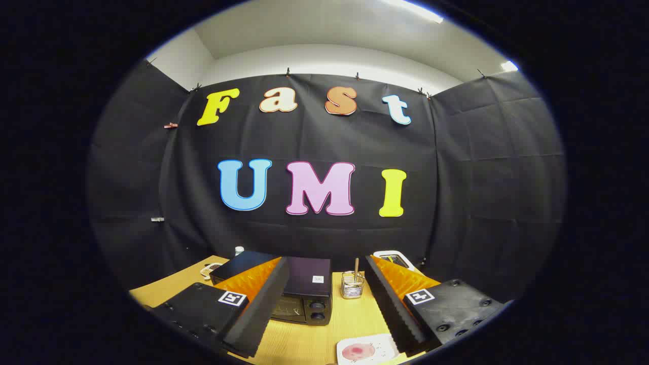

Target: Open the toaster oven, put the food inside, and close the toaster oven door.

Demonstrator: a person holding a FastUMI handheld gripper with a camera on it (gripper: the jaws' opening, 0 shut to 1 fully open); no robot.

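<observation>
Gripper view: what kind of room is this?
Probably a recording booth, not a real kitchen: black cloth walls surround a wooden table with a toaster oven and a food plate. The hand-held gripper is open.

One camera here, riding on the gripper (324,304) and looking forward along its two fingers (258,309), which rise spread wide apart at the bottom of the view with nothing between them. It sits high above the counter (314,339) and well back, tilted only a little downward, so the booth's cloth wall takes most of the sight and the counter gets just a low strip. The oven (307,294) stands ahead, between and beyond the fingers, its door face toward the lens. A plate (367,350) lies nearest, just inside the right-hand finger. A jar (352,285) stands beside the oven. The fisheye bends the walls and ceiling round.
</observation>
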